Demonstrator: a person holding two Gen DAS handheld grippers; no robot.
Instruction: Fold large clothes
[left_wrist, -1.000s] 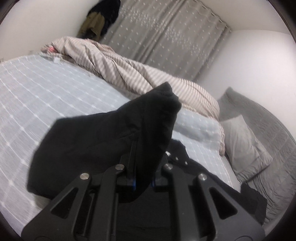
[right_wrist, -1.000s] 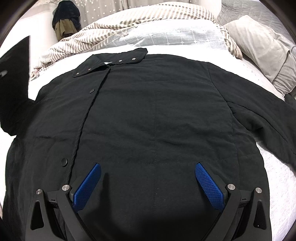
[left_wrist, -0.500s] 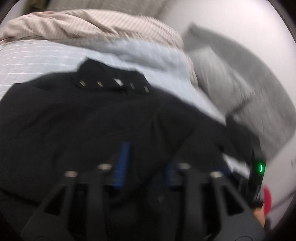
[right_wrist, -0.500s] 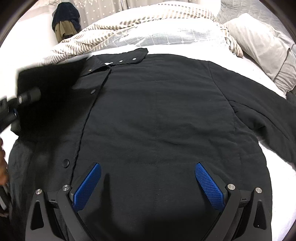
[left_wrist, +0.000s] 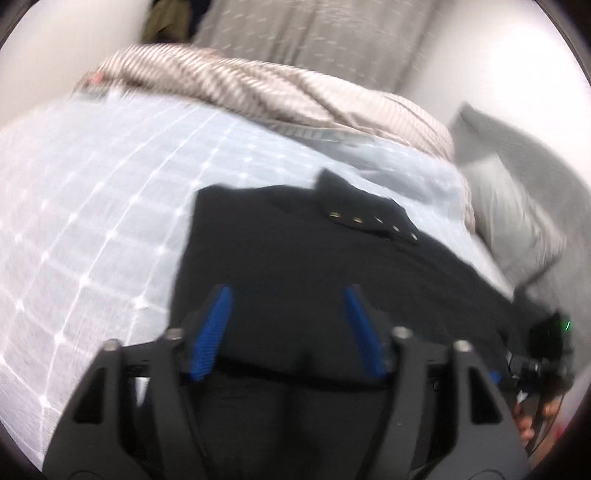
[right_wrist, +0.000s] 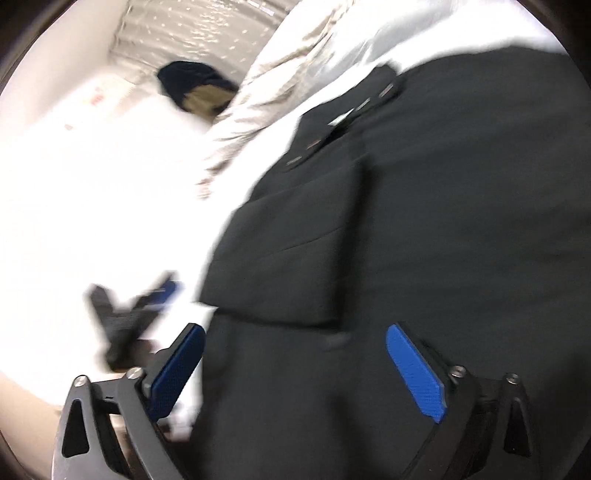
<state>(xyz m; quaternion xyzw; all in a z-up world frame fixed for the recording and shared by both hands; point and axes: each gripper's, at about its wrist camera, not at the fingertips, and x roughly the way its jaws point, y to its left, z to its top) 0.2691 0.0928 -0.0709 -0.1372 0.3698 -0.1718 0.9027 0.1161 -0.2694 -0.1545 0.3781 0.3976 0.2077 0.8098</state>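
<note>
A black jacket (left_wrist: 314, 258) with snap buttons at the collar (left_wrist: 369, 218) lies flat on the bed. Its sleeve (right_wrist: 295, 251) is folded across the front. My left gripper (left_wrist: 287, 291) hovers over the jacket's near left part. Its jaws are closing, and no cloth is pinched between the blue pads (left_wrist: 214, 325). It also shows, blurred, in the right wrist view as the left gripper (right_wrist: 136, 310) beside the jacket's edge. My right gripper (right_wrist: 293, 330) hangs over the jacket below the folded sleeve. Its jaws are wide and closing, with nothing pressed between them.
The bed has a pale blue checked sheet (left_wrist: 92, 221). A striped duvet (left_wrist: 258, 92) is bunched along the far side, with grey pillows (left_wrist: 517, 221) to the right. Curtains (left_wrist: 314, 33) and hanging dark clothes (right_wrist: 195, 88) are behind. A hand (left_wrist: 528, 424) holds the other gripper at lower right.
The left gripper let go of the raised sleeve, which now lies folded over the jacket's front, and it drew back toward the jacket's left edge. The right gripper's view swung and rolled leftward.
</note>
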